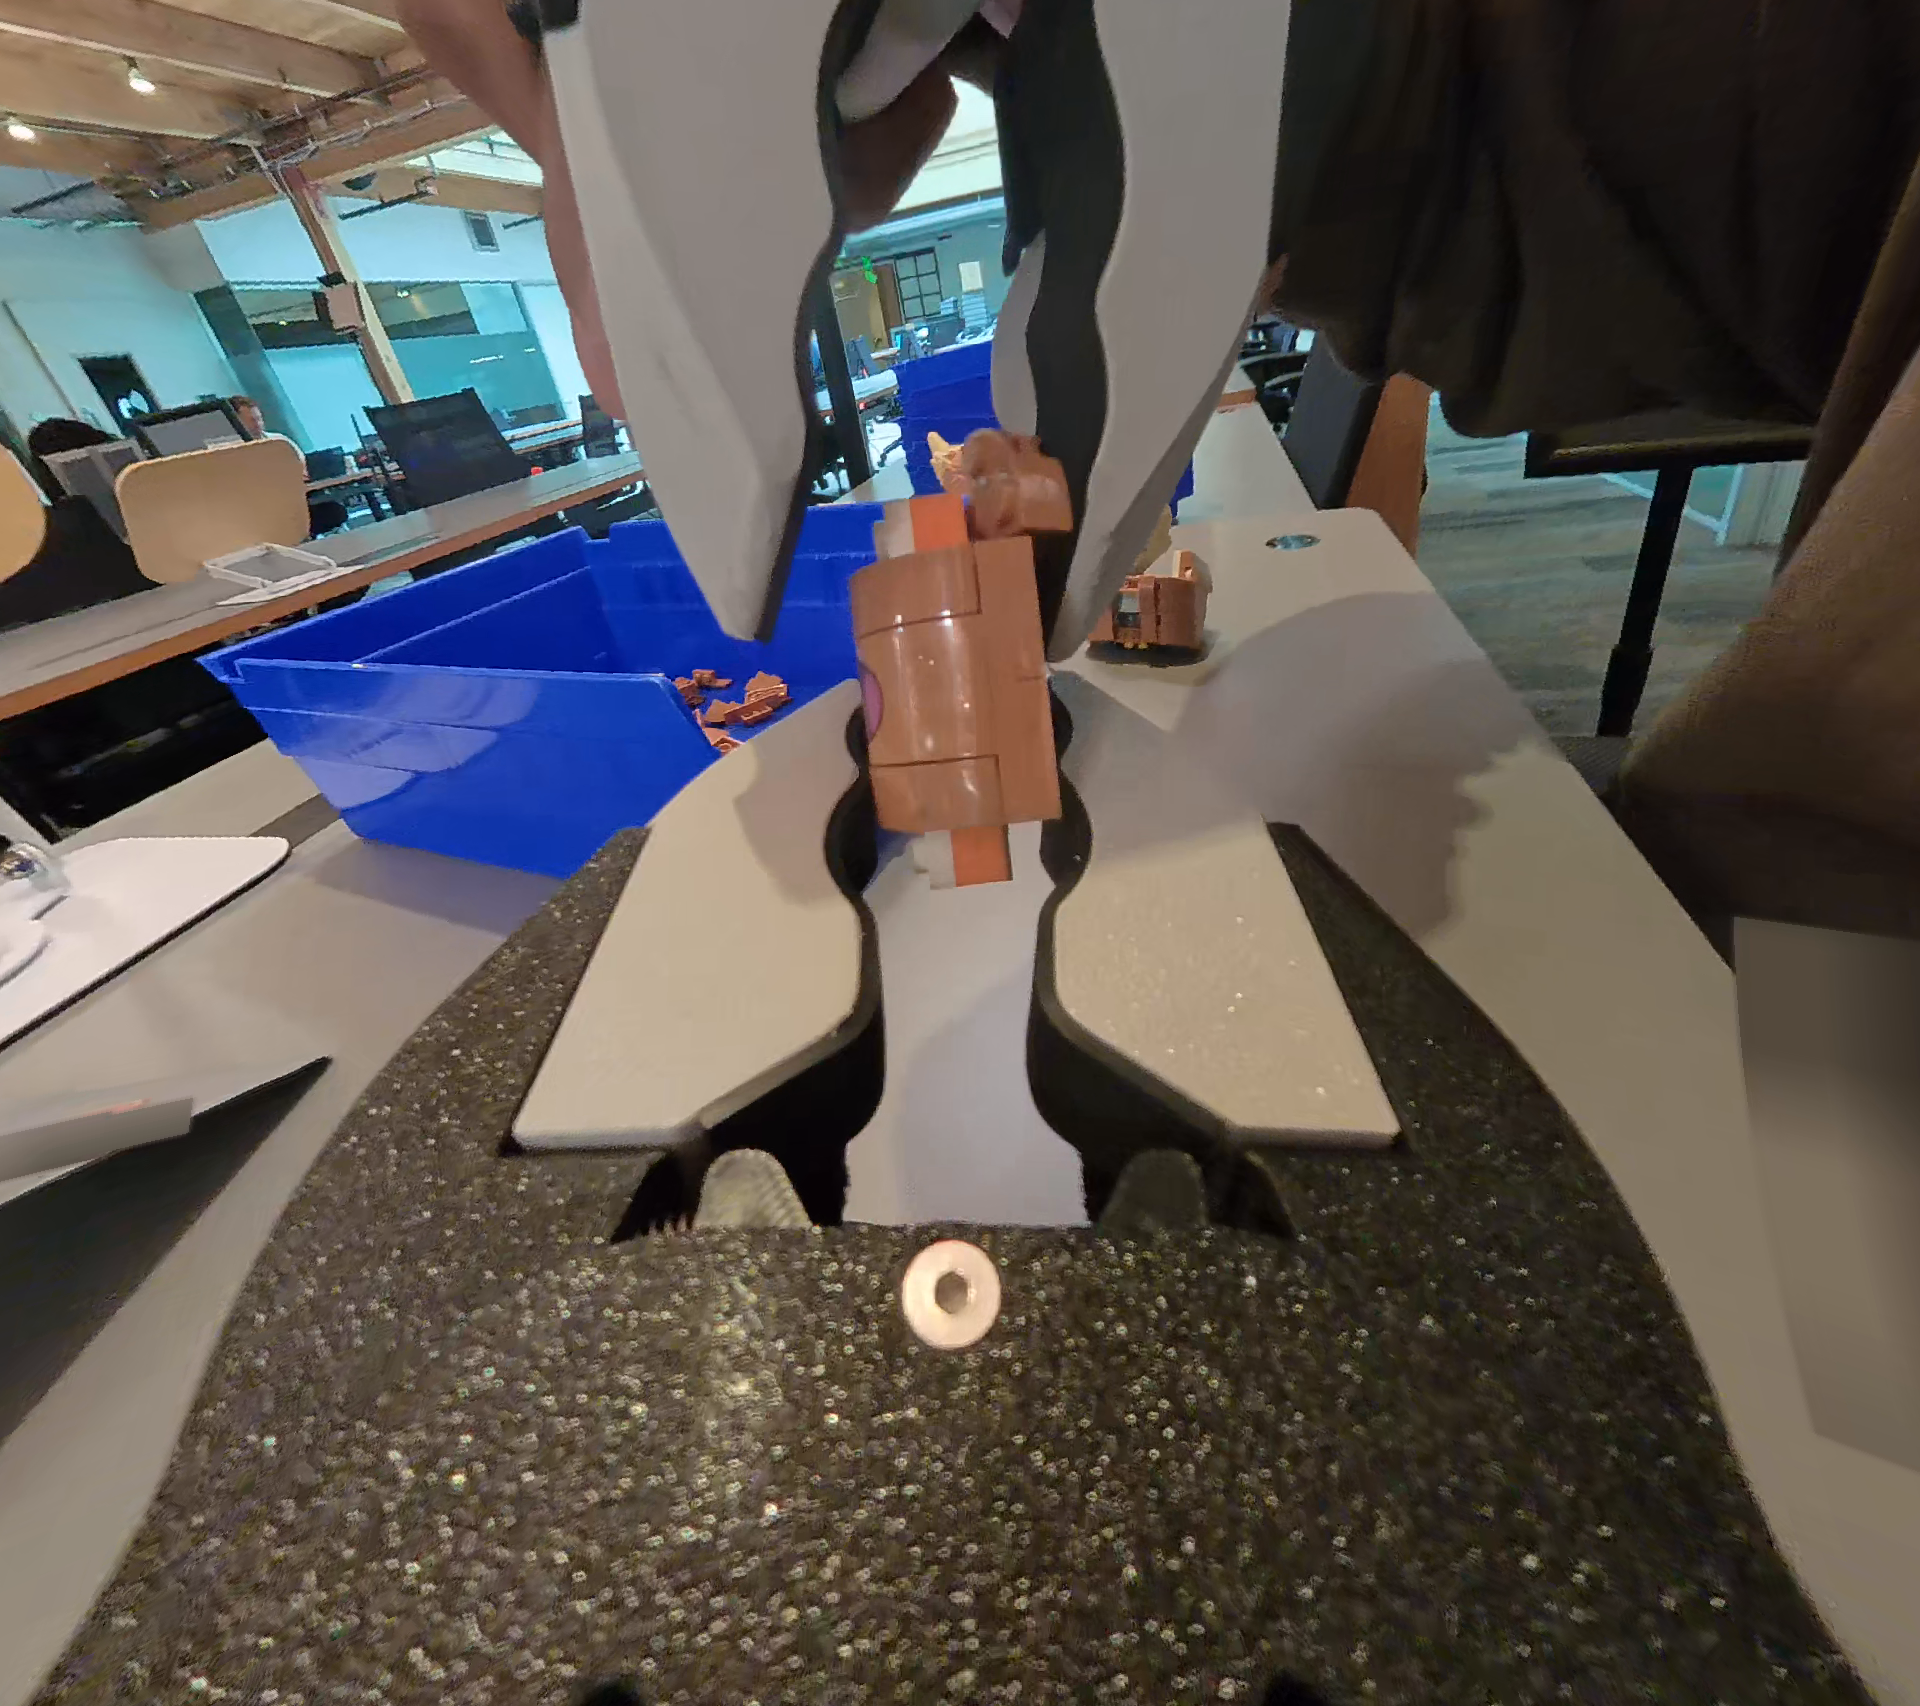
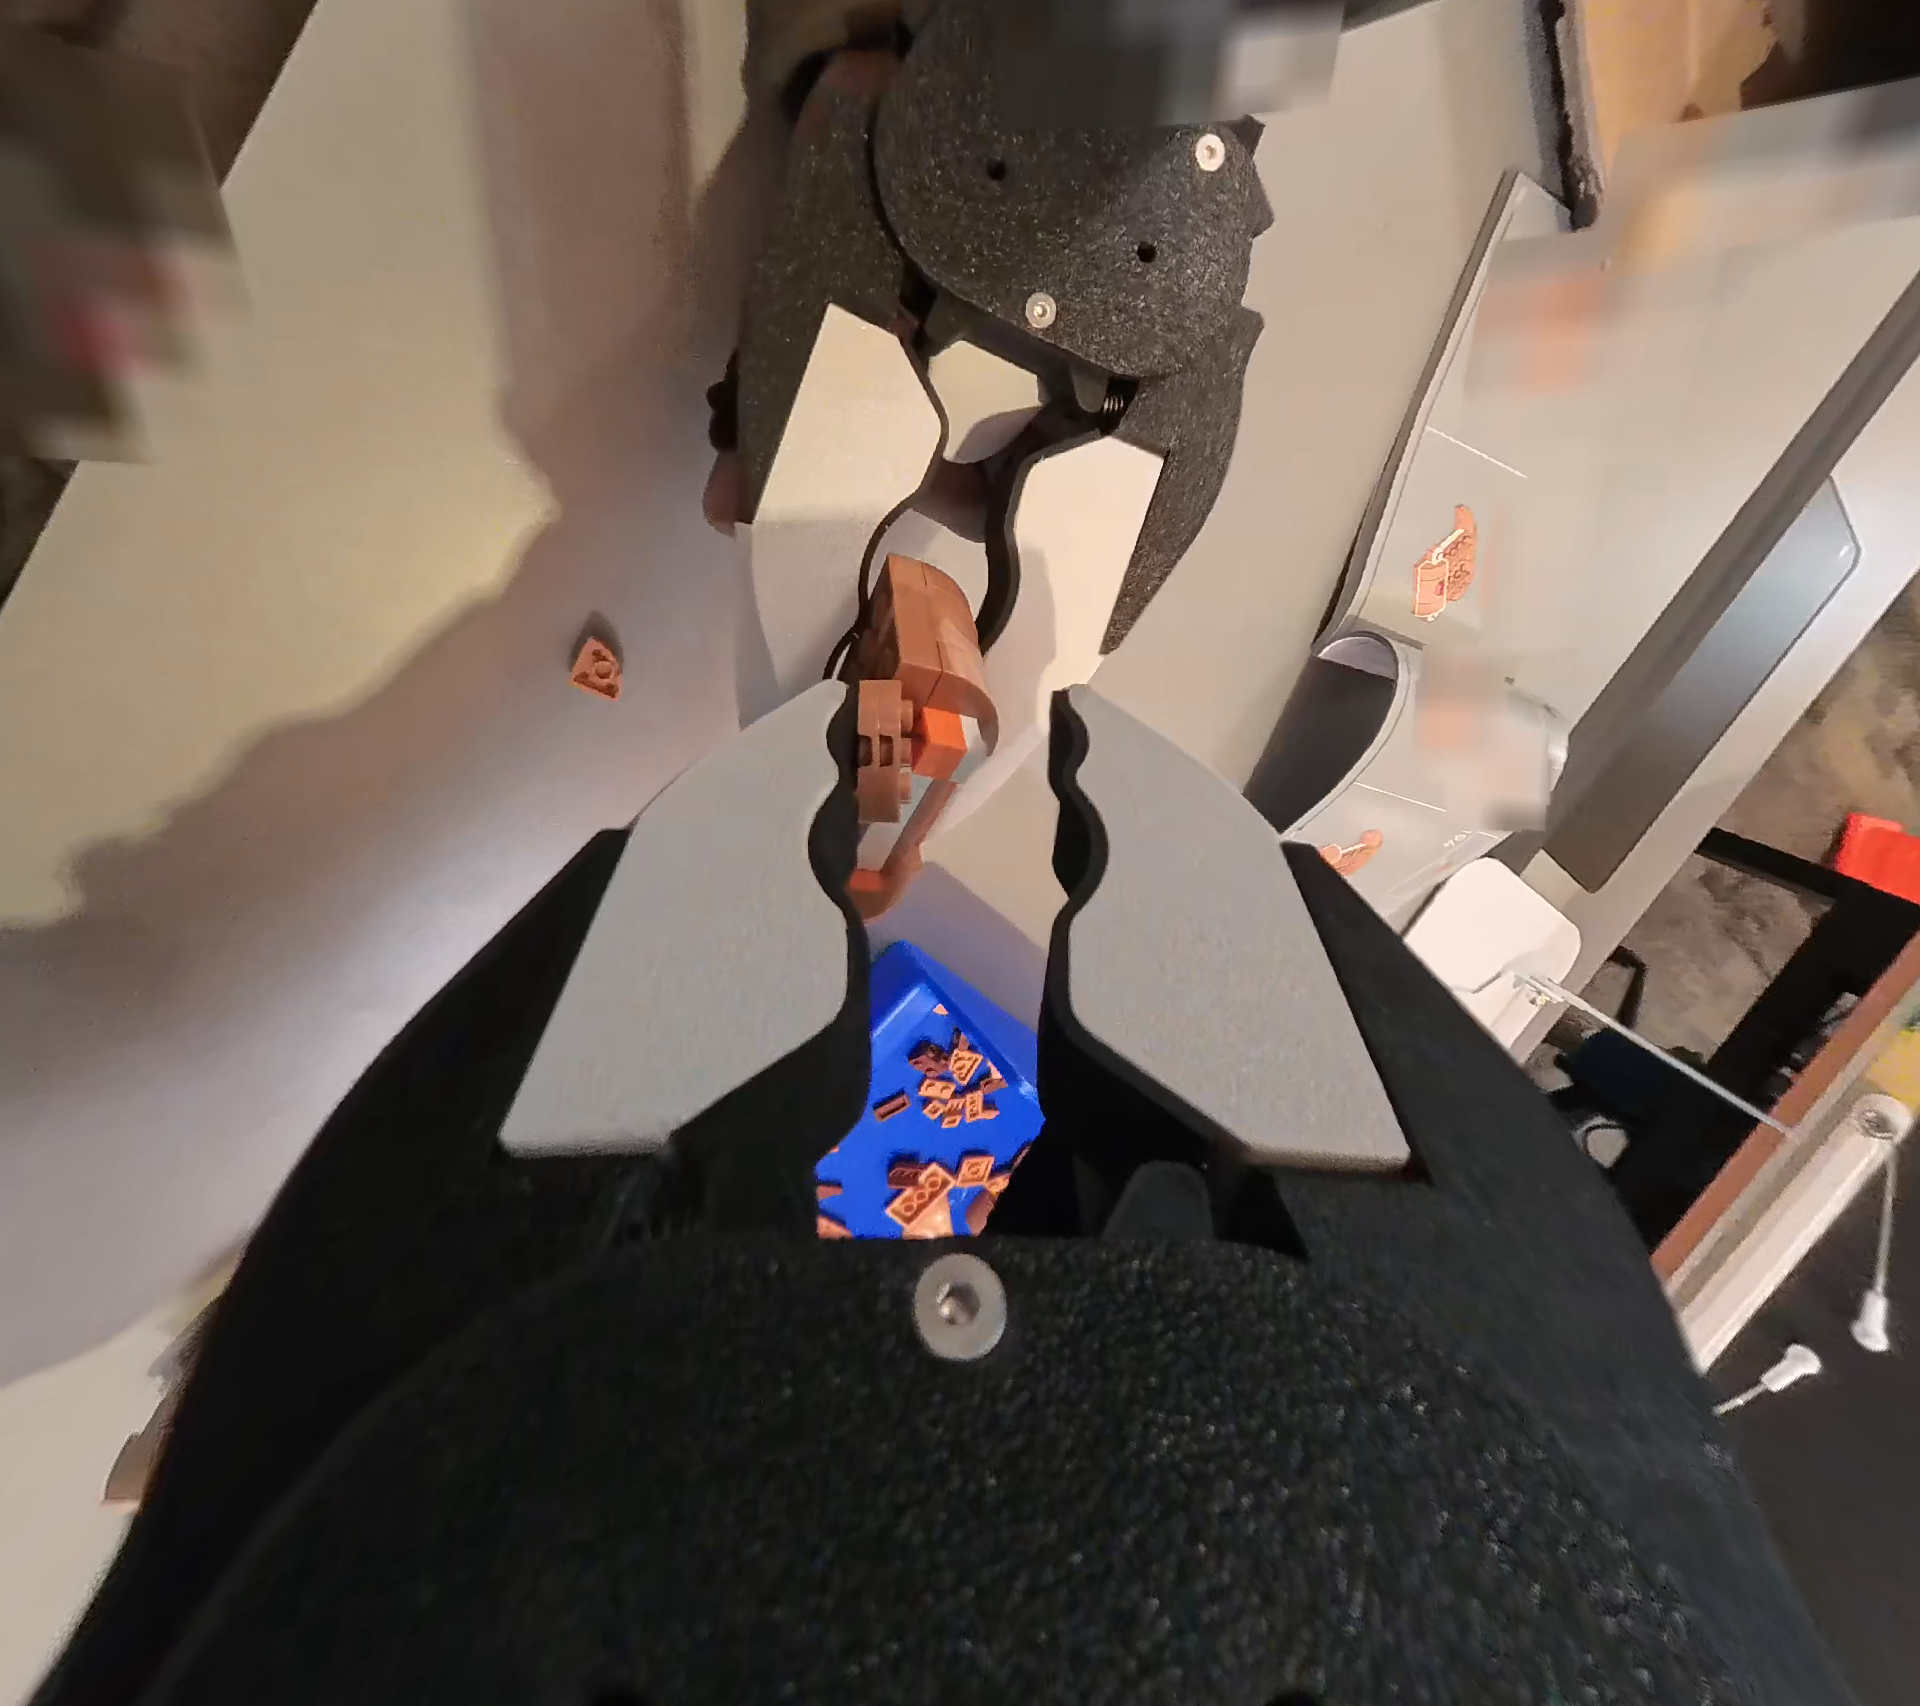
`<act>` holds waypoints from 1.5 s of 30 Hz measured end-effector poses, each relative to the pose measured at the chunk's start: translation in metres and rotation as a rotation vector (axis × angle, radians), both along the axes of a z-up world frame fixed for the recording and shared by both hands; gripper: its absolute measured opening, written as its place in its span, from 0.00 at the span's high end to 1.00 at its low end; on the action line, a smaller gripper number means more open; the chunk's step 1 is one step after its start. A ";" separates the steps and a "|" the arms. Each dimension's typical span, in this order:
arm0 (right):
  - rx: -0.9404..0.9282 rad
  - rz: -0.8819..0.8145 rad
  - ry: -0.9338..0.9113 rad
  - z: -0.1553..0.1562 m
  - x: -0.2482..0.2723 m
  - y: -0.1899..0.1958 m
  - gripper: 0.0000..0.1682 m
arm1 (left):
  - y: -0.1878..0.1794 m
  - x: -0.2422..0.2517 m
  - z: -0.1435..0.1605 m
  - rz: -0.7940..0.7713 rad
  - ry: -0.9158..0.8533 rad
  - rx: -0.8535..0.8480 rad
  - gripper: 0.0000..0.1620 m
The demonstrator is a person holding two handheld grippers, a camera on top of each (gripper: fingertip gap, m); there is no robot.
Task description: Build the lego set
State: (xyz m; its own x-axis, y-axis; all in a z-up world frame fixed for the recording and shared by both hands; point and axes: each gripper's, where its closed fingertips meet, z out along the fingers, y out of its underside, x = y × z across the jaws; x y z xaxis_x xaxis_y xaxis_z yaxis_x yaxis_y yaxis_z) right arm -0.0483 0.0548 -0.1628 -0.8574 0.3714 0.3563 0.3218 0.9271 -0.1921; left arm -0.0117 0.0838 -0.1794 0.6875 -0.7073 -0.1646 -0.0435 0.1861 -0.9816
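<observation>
My left gripper (image 1: 956, 721) is shut on a brown lego assembly (image 1: 951, 700) with curved tiles and an orange-and-white core, held above the grey table (image 1: 1351, 721). My right gripper (image 1: 909, 628) comes down from above, open, its fingers straddling the assembly's far end. In the right wrist view the right gripper (image 2: 951, 700) is open, and a small brown piece (image 2: 883, 752) sits at the assembly's end beside its left finger (image 2: 727, 877). The left gripper (image 2: 925, 648) holds the assembly (image 2: 930, 628) beyond it. Whether the small piece (image 1: 1018, 482) is attached I cannot tell.
A blue bin (image 1: 468, 742) of loose brown pieces stands to the left, below the grippers (image 2: 935, 1095). A second small brown build (image 1: 1153, 607) stands on the table behind. One loose brown piece (image 2: 597, 669) lies on the table. An instruction sheet (image 2: 1455, 576) lies to the right. The tips of one gripper are about 4 centimetres away from the tips of the other. My left tips are roughly 11 centimetres from the loose brown piece (image 2: 597, 669).
</observation>
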 end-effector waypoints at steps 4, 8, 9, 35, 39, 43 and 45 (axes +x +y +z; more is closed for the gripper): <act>-0.005 -0.009 -0.044 0.001 -0.003 0.001 0.78 | 0.001 -0.001 0.002 -0.011 -0.041 -0.018 0.83; -0.012 -0.017 -0.086 -0.001 -0.005 0.001 0.78 | 0.001 -0.001 0.001 -0.008 -0.042 -0.022 0.83; -0.013 -0.018 -0.093 -0.002 -0.006 0.001 0.77 | 0.001 -0.001 0.001 -0.006 -0.041 -0.022 0.83; -0.100 -0.115 -0.153 0.002 -0.007 0.002 0.77 | 0.002 -0.003 0.005 -0.030 -0.104 -0.045 0.83; -0.115 -0.116 -0.152 0.004 -0.007 0.002 0.77 | 0.001 -0.003 0.006 -0.039 -0.112 -0.045 0.83; -0.127 -0.113 -0.161 0.004 -0.006 0.000 0.77 | 0.001 -0.003 0.006 -0.041 -0.113 -0.049 0.83; -0.138 -0.111 -0.163 0.004 -0.005 -0.002 0.77 | 0.001 -0.003 0.006 -0.044 -0.120 -0.052 0.83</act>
